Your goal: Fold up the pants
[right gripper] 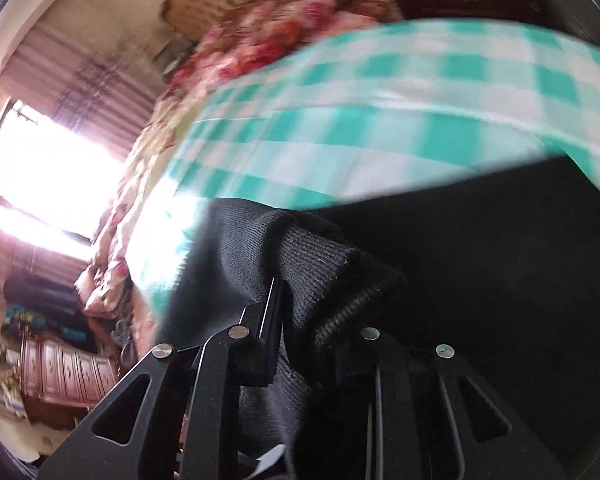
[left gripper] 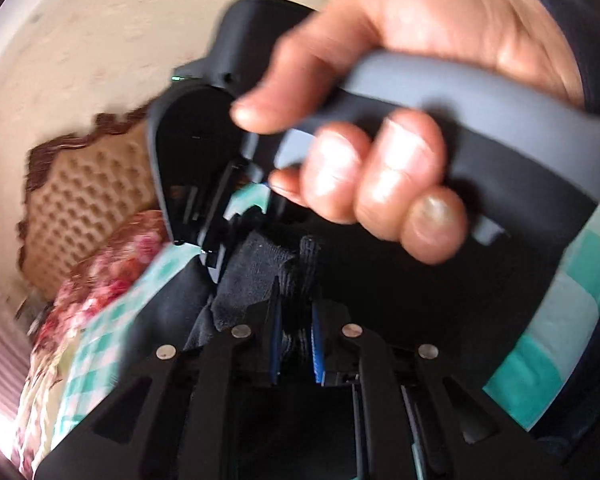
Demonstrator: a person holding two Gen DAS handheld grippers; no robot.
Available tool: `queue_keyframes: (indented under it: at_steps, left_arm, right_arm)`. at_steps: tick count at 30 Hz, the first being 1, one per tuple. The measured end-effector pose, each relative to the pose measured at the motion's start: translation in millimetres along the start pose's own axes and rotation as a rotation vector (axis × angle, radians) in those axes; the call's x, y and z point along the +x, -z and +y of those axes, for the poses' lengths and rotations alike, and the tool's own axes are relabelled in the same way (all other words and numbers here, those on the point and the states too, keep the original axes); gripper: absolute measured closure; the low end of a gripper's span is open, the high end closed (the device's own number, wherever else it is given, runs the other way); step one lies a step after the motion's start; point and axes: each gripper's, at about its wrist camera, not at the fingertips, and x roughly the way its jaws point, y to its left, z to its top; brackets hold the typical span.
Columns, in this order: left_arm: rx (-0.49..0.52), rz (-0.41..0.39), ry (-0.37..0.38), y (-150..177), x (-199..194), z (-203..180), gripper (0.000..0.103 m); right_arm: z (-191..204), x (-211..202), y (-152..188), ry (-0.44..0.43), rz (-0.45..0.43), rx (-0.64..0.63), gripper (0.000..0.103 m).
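Note:
The black pants lie on a green-and-white checked sheet. My right gripper is shut on a ribbed black cuff of the pants, which bunches between its fingers. My left gripper is shut on another ribbed fold of the pants, pinched between its blue-edged pads. In the left wrist view the right gripper's grey handle and the hand holding it fill the upper frame, very close. Both views are motion-blurred.
A floral quilt lies at the sheet's far side, against a tufted tan headboard. A bright window with pink curtains and a wooden dresser stand at the left of the right wrist view.

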Motion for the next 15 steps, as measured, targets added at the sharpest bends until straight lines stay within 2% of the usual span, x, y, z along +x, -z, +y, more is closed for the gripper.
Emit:
queue_keyframes:
  at_steps: [1,3,5,7,10,15]
  left_arm:
    - [0.023,0.026,0.023,1,9,-11,0.091]
    - [0.054,0.042,0.018,3,17,-22,0.09]
    - [0.056,0.048,0.021,2,19,-24,0.09]
    - [0.053,0.048,0.02,1,17,-25,0.09]
    - [0.071,0.027,-0.014,-4,13,-31,0.09]
    - [0.07,-0.024,-0.017,-14,8,-37,0.09]
  right_arm:
    - [-14,5,6,0.014,0.011,0.007,0.081]
    - [-27,9,9,-0.01,-0.003,0.026,0.079]
    - [-36,9,10,-0.029,-0.015,0.061,0.065]
    - [-41,5,9,-0.052,-0.026,0.087,0.064]
    - [-38,-6,3,-0.05,-0.051,0.061,0.085]
    - [-31,-25,-1,-0.002,-0.091,0.003,0.089]
